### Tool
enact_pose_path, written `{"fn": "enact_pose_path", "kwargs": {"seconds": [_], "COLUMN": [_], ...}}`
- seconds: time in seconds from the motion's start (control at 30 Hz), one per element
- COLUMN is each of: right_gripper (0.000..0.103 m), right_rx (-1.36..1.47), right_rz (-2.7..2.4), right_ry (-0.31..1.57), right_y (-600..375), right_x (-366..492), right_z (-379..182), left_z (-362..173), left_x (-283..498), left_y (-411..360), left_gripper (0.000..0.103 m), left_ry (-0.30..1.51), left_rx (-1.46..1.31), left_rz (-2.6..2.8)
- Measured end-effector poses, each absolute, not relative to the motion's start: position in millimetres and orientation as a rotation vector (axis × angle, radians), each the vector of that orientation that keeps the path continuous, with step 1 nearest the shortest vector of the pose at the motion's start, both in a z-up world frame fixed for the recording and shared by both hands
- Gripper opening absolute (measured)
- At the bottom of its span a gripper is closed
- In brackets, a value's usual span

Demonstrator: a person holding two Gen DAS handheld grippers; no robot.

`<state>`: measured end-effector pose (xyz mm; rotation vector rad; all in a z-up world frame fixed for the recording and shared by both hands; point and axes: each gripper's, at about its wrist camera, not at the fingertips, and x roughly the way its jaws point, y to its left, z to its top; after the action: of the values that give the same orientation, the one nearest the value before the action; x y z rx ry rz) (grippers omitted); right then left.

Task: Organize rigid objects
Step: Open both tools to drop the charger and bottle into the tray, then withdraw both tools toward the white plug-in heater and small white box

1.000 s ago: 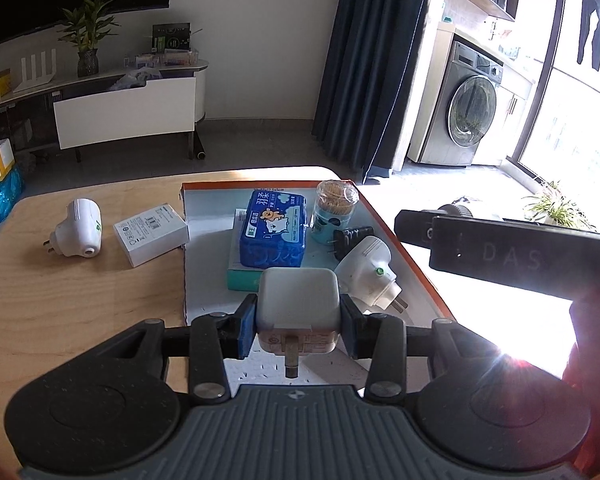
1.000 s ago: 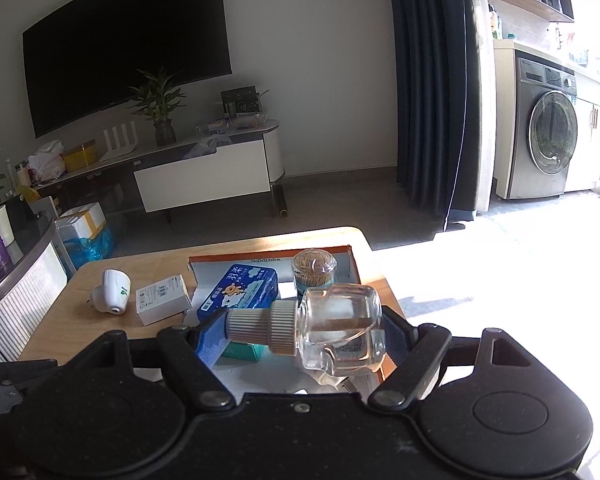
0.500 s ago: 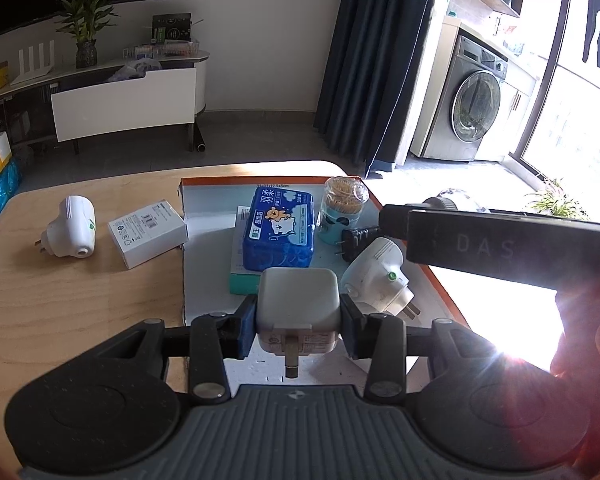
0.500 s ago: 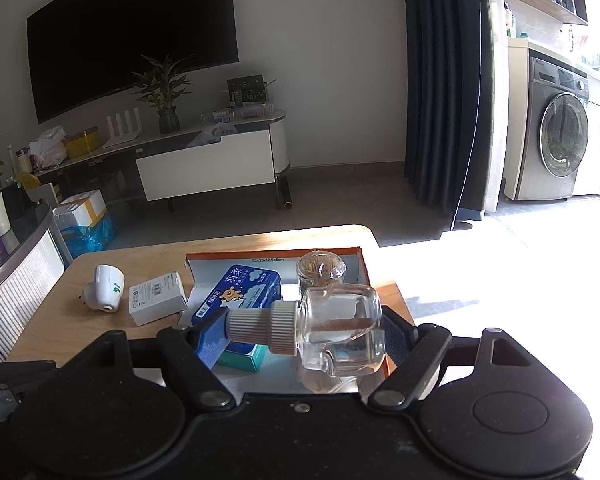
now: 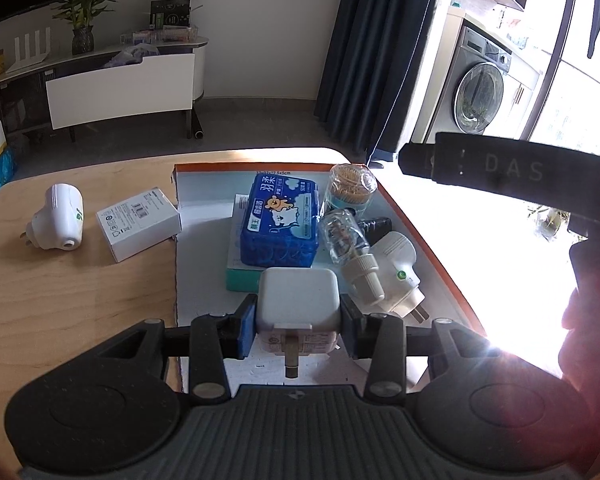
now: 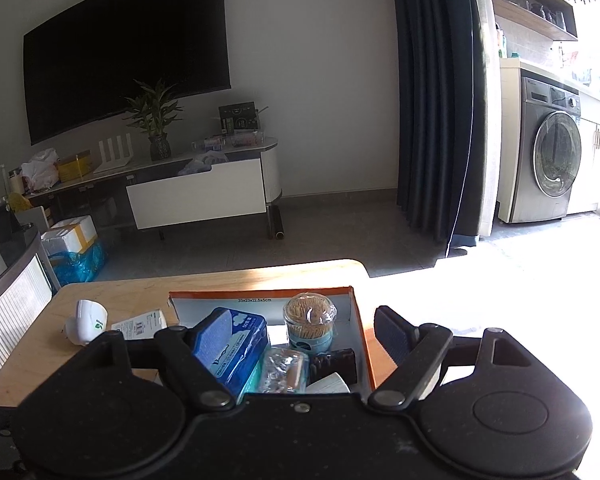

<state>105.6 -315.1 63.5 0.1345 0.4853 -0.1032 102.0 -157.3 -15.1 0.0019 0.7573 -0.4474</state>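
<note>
left gripper (image 5: 298, 326): jaws closed on a white square charger (image 5: 298, 300), blue pads pressing both sides, its prong end facing the camera. it is held over the near end of the orange-edged box (image 5: 428, 240), above the pale floor of the box.

right gripper (image 6: 288, 344): jaws spread wide, nothing gripped; the fingers stand above the box contents. from the left wrist view its black body (image 5: 500, 168) shows at right, over the box's right edge.

box contents, near to far: a white plug-in heater (image 5: 400, 276) at the near right; a clear glass bottle (image 5: 346, 236) with ribbed white cap lying on its side, resting against that heater; a black item (image 5: 376, 225) partly hidden behind the bottle; a blue tissue pack (image 5: 280, 220) on top of a teal-edged flat box (image 5: 240, 276); a clear jar of toothpicks (image 5: 350, 190) upright toward the far right.

outside the box, on the wooden table (image 5: 60, 300): a small white carton (image 5: 138, 228) touching or just beside the box's left wall, and a second white plug-in heater (image 5: 58, 218) on its side further left.
</note>
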Motion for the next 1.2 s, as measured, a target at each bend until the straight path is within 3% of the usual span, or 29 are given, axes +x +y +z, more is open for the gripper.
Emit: {"fn": "enact_pose_path", "kwargs": {"seconds": [0.27,0.37,0.53,0.6,0.8,1.0,1.2], "right_gripper": [0.093,0.093,0.093,0.093,0.095,0.096,0.097], "right_rx": [0.172,0.169,0.160,0.155,0.150,0.144,0.135], "right_rz": [-0.136,-0.128,-0.102,-0.094,-0.087,-0.062,-0.027], "right_ry": [0.472,0.466,0.463,0.463,0.460,0.463,0.474], "right_y": [-326,-323,-314,-310,-300,-288,-272], "right_x": [89,86,86,86,84,84,86], "right_z": [68,71,76,78,82,85,86], "left_z": [-19,-15,-7,-2,8,10,10], "left_x": [107,103,101,101,101,100,102], "left_y": [-167,-167,-160,-157,-143,-120,-93], "left_gripper": [0.043,0.055,0.057,0.071,0.088,0.100,0.103], "left_ry": [0.780,0.762,0.756,0.750,0.729,0.724,0.731], "left_rx": [-0.006,-0.003,-0.006,0.003,0.009,-0.013,-0.018], "left_rz": [-0.494,-0.490,-0.459,-0.432,-0.377,-0.319,-0.244]}}
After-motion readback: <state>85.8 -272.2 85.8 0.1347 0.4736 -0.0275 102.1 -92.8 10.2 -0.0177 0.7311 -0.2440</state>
